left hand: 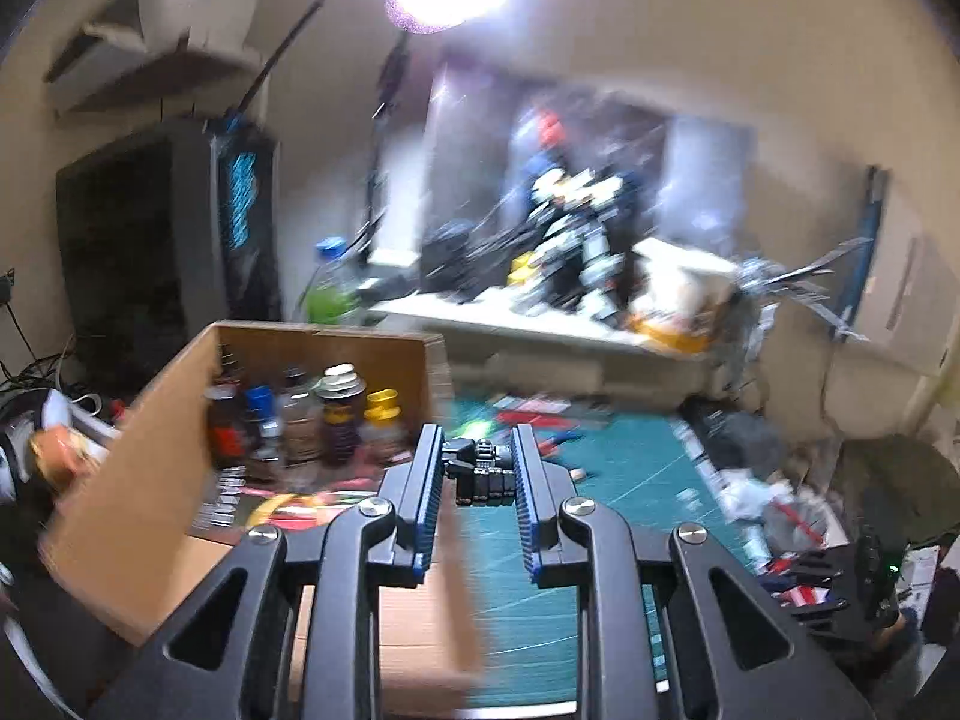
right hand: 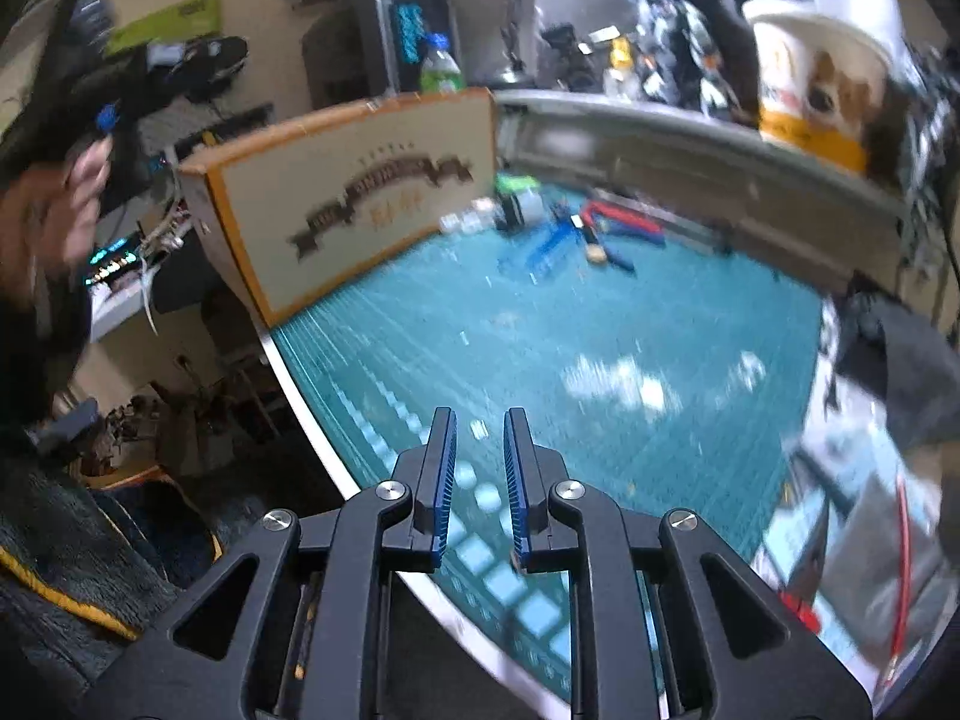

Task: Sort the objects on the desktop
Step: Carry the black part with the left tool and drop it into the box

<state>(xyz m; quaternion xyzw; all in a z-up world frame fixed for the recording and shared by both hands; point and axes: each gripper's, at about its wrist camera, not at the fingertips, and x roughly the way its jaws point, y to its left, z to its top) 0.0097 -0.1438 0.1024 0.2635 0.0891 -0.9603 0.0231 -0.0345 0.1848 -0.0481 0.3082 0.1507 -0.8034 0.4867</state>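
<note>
My left gripper [left hand: 477, 450] is shut on a small black toy robot [left hand: 480, 471] and holds it in the air beside the right wall of an open cardboard box [left hand: 144, 450]. The box holds several small bottles and cans [left hand: 312, 420]. In the right wrist view the same box [right hand: 360, 192] stands at the far left of the green cutting mat [right hand: 570, 348]. My right gripper [right hand: 478, 438] is open and empty, low over the mat's near edge. Blue and red tools [right hand: 588, 234] lie at the mat's far side.
A raised shelf [left hand: 510, 318] behind the mat carries a large model robot [left hand: 582, 228], a paper cup [right hand: 810, 84] and a green bottle [right hand: 441, 69]. Clutter and bags [left hand: 780, 510] line the mat's right side. A monitor [left hand: 138, 252] stands at the left.
</note>
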